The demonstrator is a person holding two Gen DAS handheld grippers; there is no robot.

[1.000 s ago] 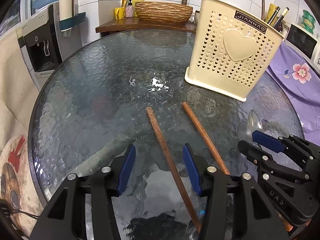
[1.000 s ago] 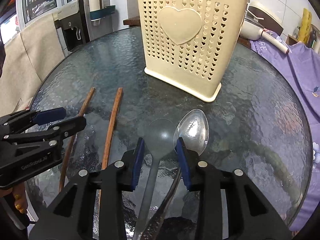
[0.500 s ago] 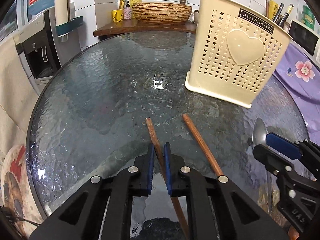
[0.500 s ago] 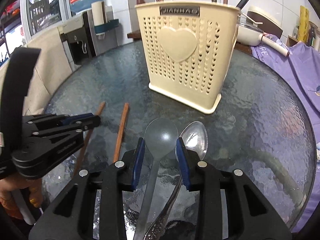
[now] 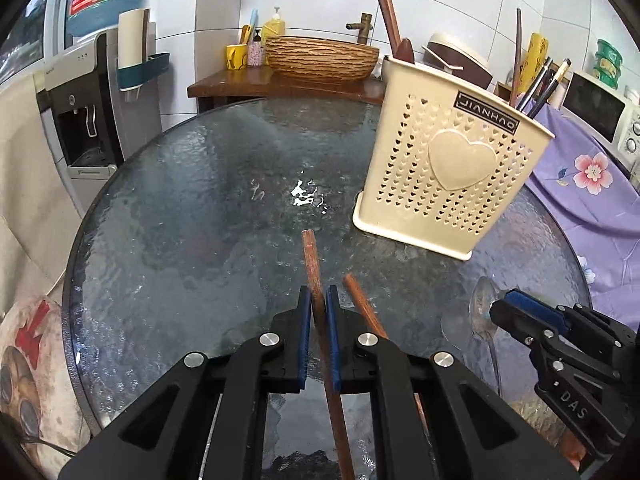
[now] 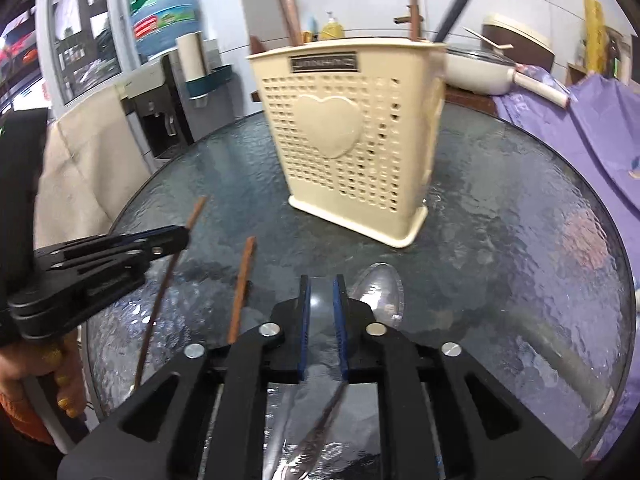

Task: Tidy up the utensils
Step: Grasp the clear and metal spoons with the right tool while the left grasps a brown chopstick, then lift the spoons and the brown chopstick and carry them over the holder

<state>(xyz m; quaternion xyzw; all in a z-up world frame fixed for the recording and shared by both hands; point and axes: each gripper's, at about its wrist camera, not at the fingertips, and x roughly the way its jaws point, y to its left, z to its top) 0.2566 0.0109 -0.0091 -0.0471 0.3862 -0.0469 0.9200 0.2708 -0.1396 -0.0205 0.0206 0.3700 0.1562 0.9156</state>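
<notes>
My left gripper [image 5: 318, 300] is shut on a brown wooden chopstick [image 5: 312, 264] and holds it lifted off the glass table [image 5: 180, 240]; it also shows in the right wrist view [image 6: 168, 272]. A second chopstick [image 5: 360, 300] lies on the table just right of it. My right gripper [image 6: 322, 292] is shut on the handle of a translucent plastic spoon [image 6: 320, 304], with a metal spoon [image 6: 380, 292] lying beside it. The cream perforated utensil holder [image 5: 452, 176] stands at the right rear, with several utensils upright in it.
A purple floral cloth [image 5: 592, 184] covers furniture to the right. A water dispenser [image 5: 80, 120] stands left of the table. A wooden shelf with a woven bowl [image 5: 320, 56] is behind the table. A microwave [image 5: 600, 112] sits far right.
My left gripper closed on the left chopstick and raised it. My right gripper closed on the plastic spoon's handle and both grippers lifted, tilting up towards the holder.
</notes>
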